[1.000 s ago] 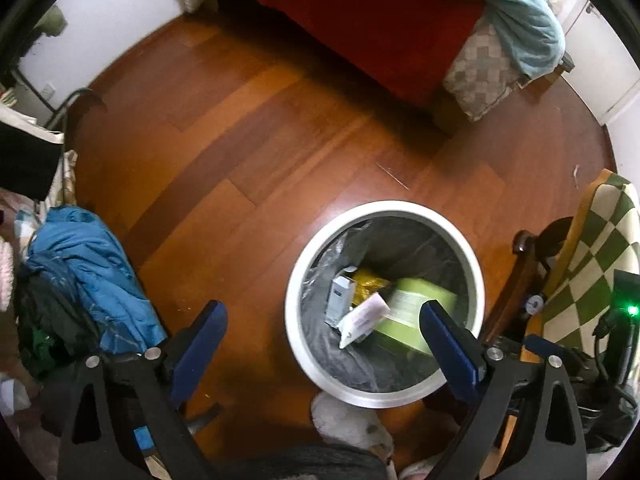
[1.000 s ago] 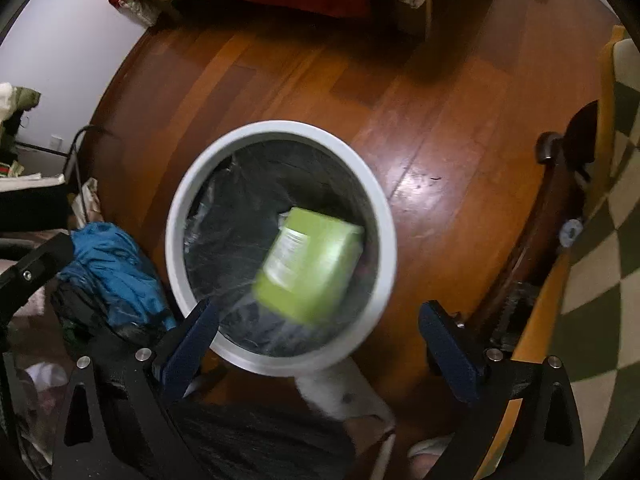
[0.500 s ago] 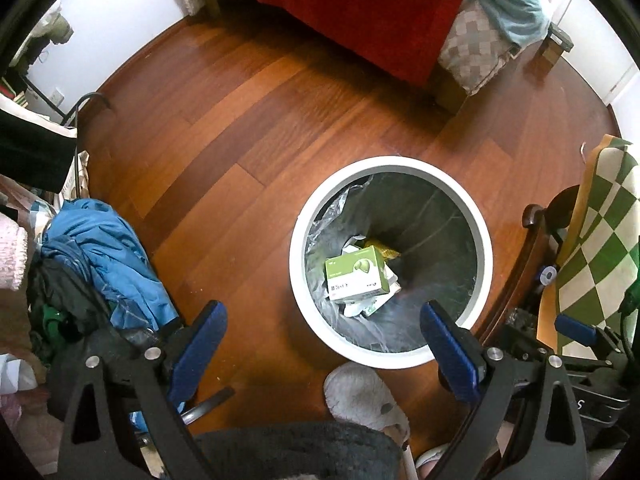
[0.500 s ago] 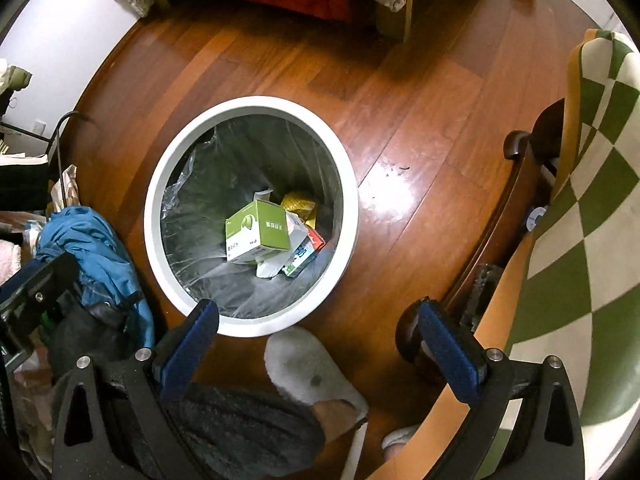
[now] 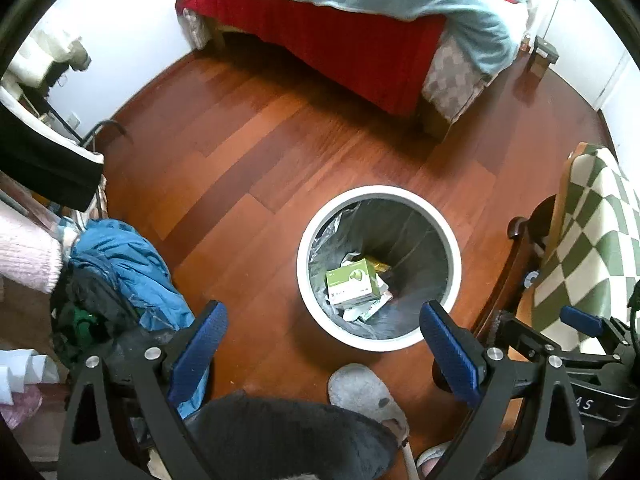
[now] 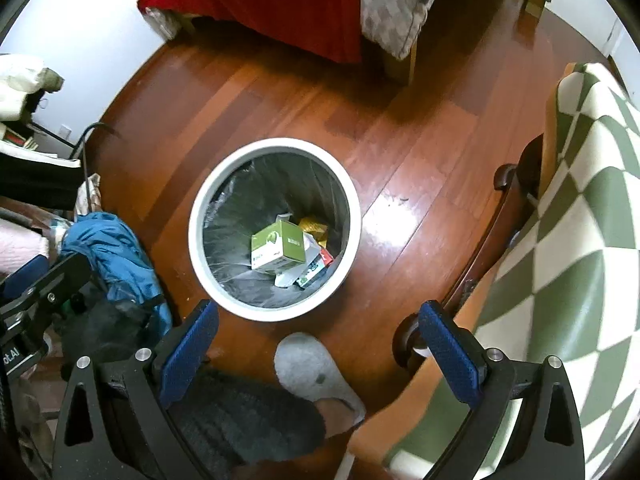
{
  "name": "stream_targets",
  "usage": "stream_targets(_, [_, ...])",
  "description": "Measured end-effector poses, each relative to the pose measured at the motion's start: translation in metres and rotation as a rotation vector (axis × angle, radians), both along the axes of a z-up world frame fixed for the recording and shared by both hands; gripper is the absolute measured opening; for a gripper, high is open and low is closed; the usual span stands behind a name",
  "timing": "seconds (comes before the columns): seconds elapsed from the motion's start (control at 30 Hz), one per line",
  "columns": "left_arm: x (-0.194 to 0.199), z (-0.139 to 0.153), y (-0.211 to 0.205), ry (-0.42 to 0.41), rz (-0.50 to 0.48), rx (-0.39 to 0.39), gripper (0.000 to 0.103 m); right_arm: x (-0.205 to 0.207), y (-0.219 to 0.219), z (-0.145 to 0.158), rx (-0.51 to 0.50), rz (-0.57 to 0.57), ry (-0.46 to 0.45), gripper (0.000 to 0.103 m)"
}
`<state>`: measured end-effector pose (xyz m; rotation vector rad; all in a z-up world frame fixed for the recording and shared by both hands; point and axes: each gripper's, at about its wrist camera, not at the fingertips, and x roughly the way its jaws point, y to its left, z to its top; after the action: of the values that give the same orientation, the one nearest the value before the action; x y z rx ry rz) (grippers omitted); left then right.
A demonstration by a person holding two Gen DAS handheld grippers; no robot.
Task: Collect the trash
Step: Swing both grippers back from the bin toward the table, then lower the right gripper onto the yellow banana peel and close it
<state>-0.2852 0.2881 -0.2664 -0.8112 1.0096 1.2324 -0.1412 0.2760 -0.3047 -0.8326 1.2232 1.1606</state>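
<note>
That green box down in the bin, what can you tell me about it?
The green box is a small carton, apparently cardboard, with lime-green faces, a white side bearing small print and a round picture on one green panel. It looks closed and undamaged. It lies tilted on top of other trash, white wrappers and a yellow packet, at the bottom of the round white bin lined with a clear bag. Neither tool touches it; both stand open above.

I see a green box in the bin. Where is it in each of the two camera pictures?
Left wrist view: green box lies right of centre, inside the white bin.
Right wrist view: green box lies left of centre, in the same bin.
Shared landmark: the grey slipper just below the bin.
</note>
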Motion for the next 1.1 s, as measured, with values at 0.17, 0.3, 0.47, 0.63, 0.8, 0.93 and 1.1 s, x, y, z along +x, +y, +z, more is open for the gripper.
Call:
stream_targets(0.17, [0.005, 0.038, -0.021, -0.020, -0.014, 0.054, 0.098, 0.005, -0.023, 0.048, 0.073, 0.000, 0.026, 0.101])
stream_targets(0.3, [0.013, 0.069, -0.040, -0.035, -0.026, 0.104, 0.098, 0.014, -0.044, 0.089, 0.143, -0.023, 0.066, 0.101])
stream_targets(0.47, [0.033, 0.101, -0.061, -0.056, -0.053, 0.135, 0.098, 0.041, -0.082, 0.143, 0.234, -0.106, 0.170, 0.101])
stream_targets(0.63, [0.090, 0.116, -0.084, -0.106, -0.170, 0.174, 0.098, 0.093, -0.130, 0.182, 0.296, -0.232, 0.196, 0.101])
stream_targets(0.8, [0.178, 0.083, -0.106, -0.123, -0.319, 0.106, 0.098, 0.173, -0.203, 0.193, 0.288, -0.424, 0.100, 0.101])
stream_targets(0.93, [0.261, 0.046, -0.139, -0.097, -0.449, 0.053, 0.098, 0.249, -0.280, 0.183, 0.248, -0.635, 0.025, 0.101])
stream_targets(1.1, [0.352, -0.002, -0.190, -0.046, -0.592, -0.039, 0.098, 0.337, -0.377, 0.152, 0.200, -0.860, -0.035, 0.101])
